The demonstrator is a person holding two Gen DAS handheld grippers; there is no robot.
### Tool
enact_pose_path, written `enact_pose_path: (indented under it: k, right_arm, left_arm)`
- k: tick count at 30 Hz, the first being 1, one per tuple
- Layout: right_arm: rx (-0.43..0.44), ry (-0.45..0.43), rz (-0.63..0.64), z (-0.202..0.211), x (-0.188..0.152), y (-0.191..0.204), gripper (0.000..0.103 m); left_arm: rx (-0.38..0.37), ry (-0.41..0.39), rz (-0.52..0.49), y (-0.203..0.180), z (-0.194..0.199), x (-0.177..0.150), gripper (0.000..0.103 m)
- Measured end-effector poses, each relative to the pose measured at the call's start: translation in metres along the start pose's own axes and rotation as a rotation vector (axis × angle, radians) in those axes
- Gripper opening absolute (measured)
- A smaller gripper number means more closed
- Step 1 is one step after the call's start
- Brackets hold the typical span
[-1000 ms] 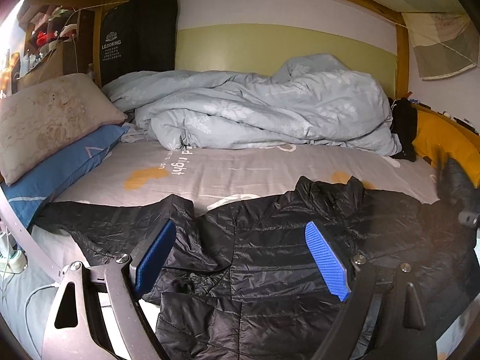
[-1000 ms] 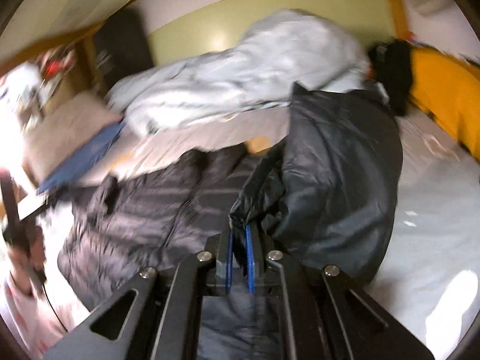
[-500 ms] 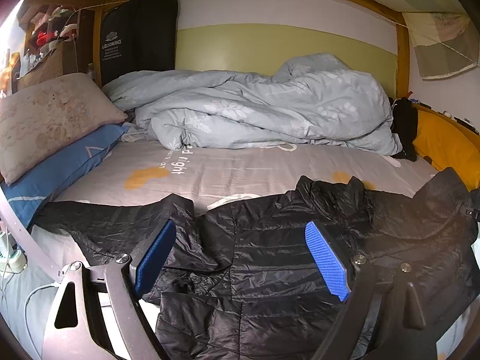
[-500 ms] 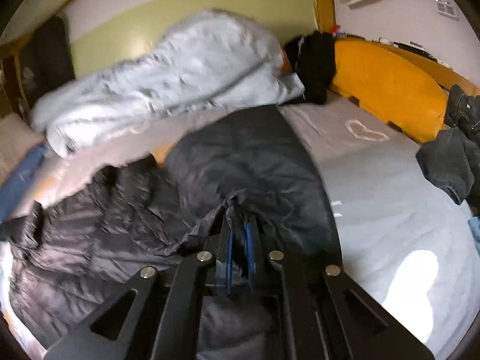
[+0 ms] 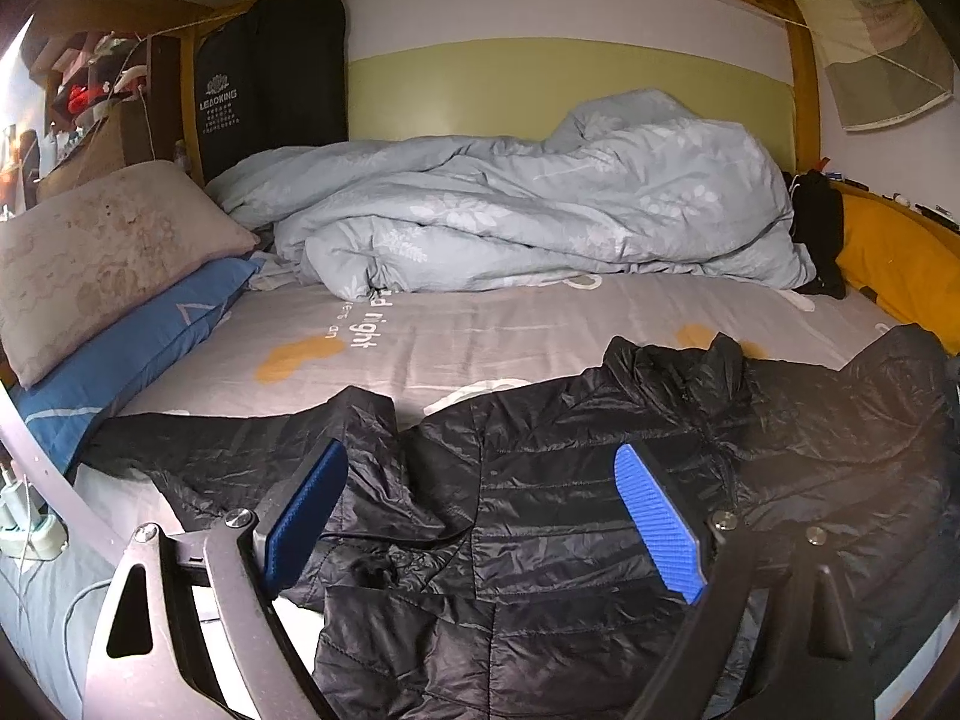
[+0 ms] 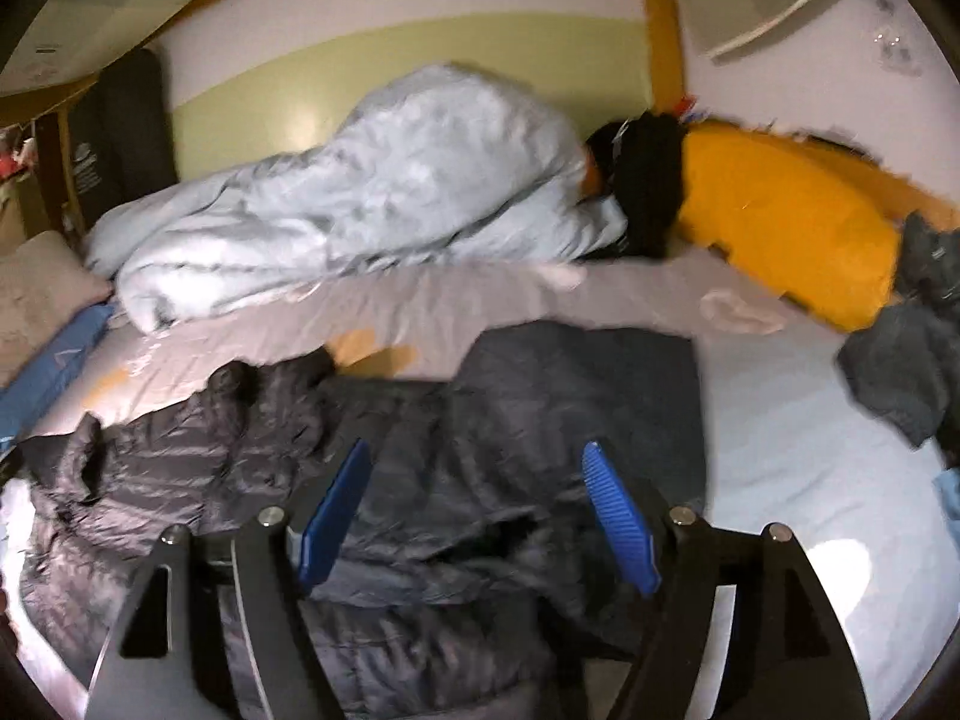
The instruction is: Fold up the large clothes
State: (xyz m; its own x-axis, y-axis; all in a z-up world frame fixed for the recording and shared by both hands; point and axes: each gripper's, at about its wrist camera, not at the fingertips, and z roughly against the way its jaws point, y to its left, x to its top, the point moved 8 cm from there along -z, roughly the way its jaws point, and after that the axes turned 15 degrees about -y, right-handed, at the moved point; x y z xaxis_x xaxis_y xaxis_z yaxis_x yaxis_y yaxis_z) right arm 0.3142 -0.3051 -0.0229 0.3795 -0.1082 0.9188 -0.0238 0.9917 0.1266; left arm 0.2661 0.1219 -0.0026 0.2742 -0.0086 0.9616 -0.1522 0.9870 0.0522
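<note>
A black quilted puffer jacket [image 5: 570,498] lies spread across the near part of the grey bed sheet [image 5: 456,336], one sleeve stretched out to the left. My left gripper [image 5: 480,516] is open and empty just above the jacket's middle. In the right wrist view the jacket [image 6: 468,432] lies with its right sleeve laid out flat toward the far side. My right gripper [image 6: 474,504] is open and empty above that side of the jacket.
A rumpled light-blue duvet [image 5: 540,210] fills the back of the bed. A beige pillow [image 5: 102,252] on a blue pillow [image 5: 132,354] lies at the left. A yellow cushion [image 6: 780,216] and dark clothes [image 6: 900,360] lie at the right.
My right gripper was shut on the jacket's right sleeve, carried it out to the right, then opened and let it go. The left gripper has not moved.
</note>
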Motion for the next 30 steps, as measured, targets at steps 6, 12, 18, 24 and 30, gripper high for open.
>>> enact_pose_path:
  k: [6,12,18,24,30]
  right_arm:
    - [0.010,0.230,0.023,-0.053,-0.050,0.013,0.071]
    - [-0.062,0.343,-0.010,-0.094,-0.090,-0.002,0.049]
    - [-0.066,0.255,-0.003,-0.088,-0.078,0.002,0.005]
    - [0.114,0.157,-0.024,-0.057,-0.050,0.048,0.003]
    - [0.333,0.185,-0.010,-0.027,-0.056,0.103,0.003]
  left_arm:
    - [-0.002,0.003,0.002,0.000,0.000,-0.001,0.090]
    - [0.010,0.025,0.010,0.006,-0.007,-0.006,0.091]
    - [0.008,0.025,0.033,0.009,-0.007,-0.005,0.091]
    - [0.001,0.019,0.024,0.005,-0.004,-0.004,0.091]
    - [0.001,0.023,0.010,0.001,-0.005,-0.006,0.091]
